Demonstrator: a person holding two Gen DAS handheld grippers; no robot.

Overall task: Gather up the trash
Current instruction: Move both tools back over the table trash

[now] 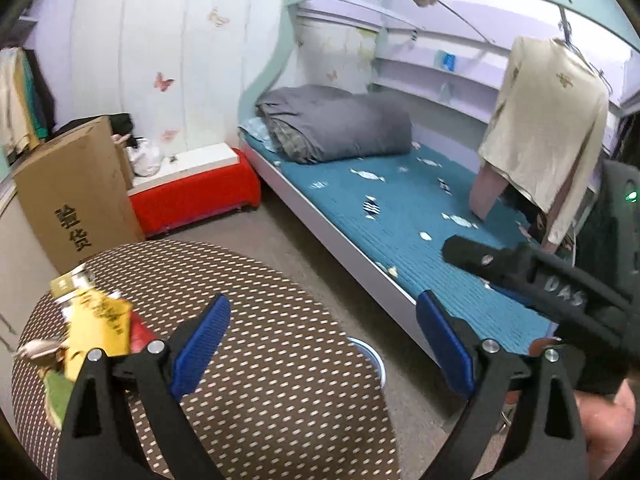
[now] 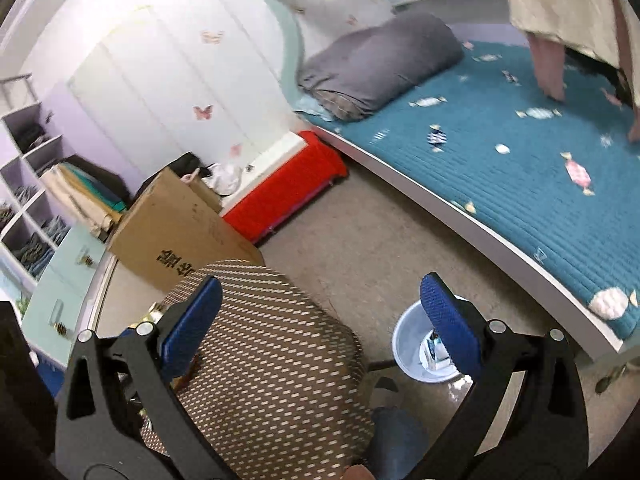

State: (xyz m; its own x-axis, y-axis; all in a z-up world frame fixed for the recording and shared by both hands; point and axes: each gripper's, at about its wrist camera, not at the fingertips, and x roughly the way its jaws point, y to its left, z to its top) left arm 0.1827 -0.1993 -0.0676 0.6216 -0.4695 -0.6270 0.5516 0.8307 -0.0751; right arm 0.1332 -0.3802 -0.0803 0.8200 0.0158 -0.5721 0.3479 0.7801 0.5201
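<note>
A pile of trash lies at the left edge of a round table (image 1: 260,360) with a brown dotted cloth: a yellow wrapper (image 1: 100,326), a red packet (image 1: 140,334) and a green scrap (image 1: 58,394). My left gripper (image 1: 322,346) is open and empty above the table, right of the trash. My right gripper (image 2: 322,326) is open and empty, high above the table edge (image 2: 272,360). A pale blue bin (image 2: 416,348) stands on the floor beside the table with some wrappers inside; its rim shows in the left wrist view (image 1: 374,356). The right gripper's body (image 1: 540,280) shows at the right of the left wrist view.
A bed with a teal cover (image 1: 400,216) and a grey folded quilt (image 1: 336,128) runs along the right. A cardboard box (image 1: 76,200) and a red-covered bench (image 1: 196,196) stand by the wall. A cream shirt (image 1: 552,132) hangs over the bed. Shelves (image 2: 28,184) stand at the left.
</note>
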